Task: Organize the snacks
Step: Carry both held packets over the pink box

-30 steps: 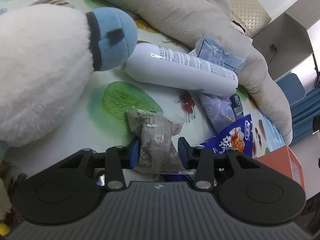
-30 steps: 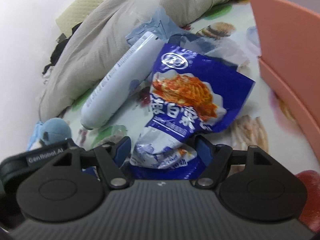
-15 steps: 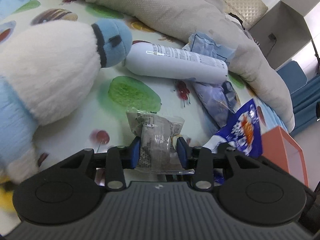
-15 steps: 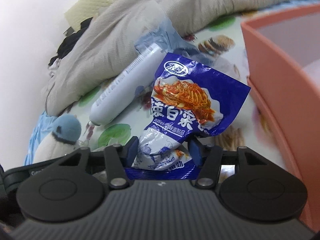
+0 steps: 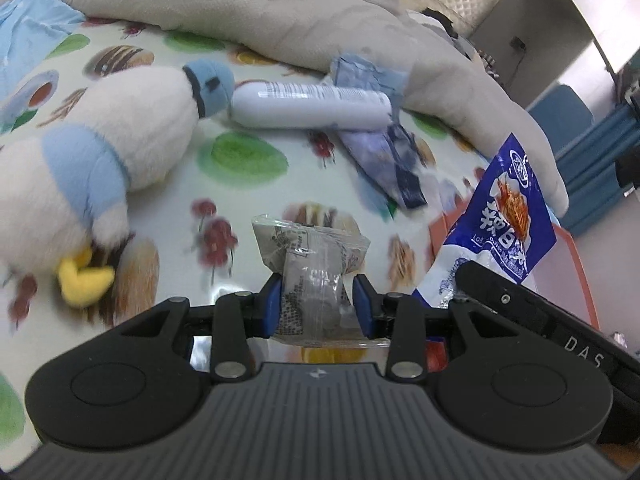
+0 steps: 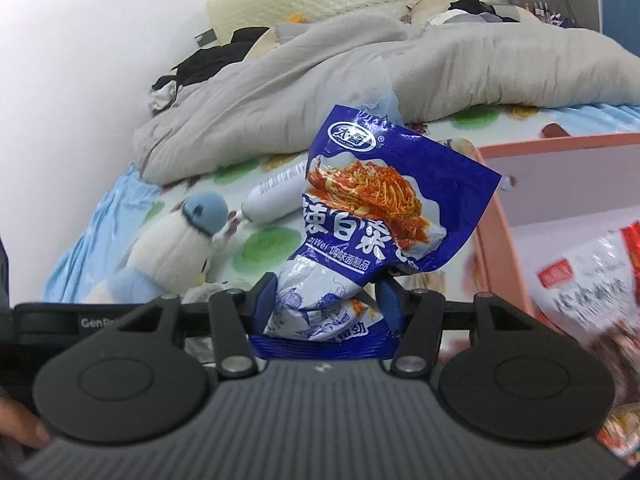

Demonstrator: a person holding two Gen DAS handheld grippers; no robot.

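Gripping with our left gripper (image 5: 316, 300), we have the jaws partly closed and pressed on both sides of a small clear-wrapped snack (image 5: 310, 276), which stands between the pads with its long axis running straight away from us, its crimped top edge pointing up and forward. Our right gripper (image 6: 326, 300) is likewise clamped about halfway on the crumpled lower end of a blue snack bag (image 6: 376, 220); the bag rises upright from the jaws, long axis vertical, printed face toward the camera and top seal leaning slightly left. Just to the right of that gripper we see the pink box (image 6: 496, 216), its near wall beside the bag, with a white-and-red packet (image 6: 580, 276) lying inside. Below and ahead of both grippers lies the printed bedsheet (image 5: 248, 184). Further ahead on the left sits a white and blue plush toy (image 5: 132, 140), and just beyond its head a white bottle (image 5: 312, 106) lies on its side, crosswise to our left gripper. Beyond everything the grey blanket (image 6: 360, 80) is heaped across the bed.
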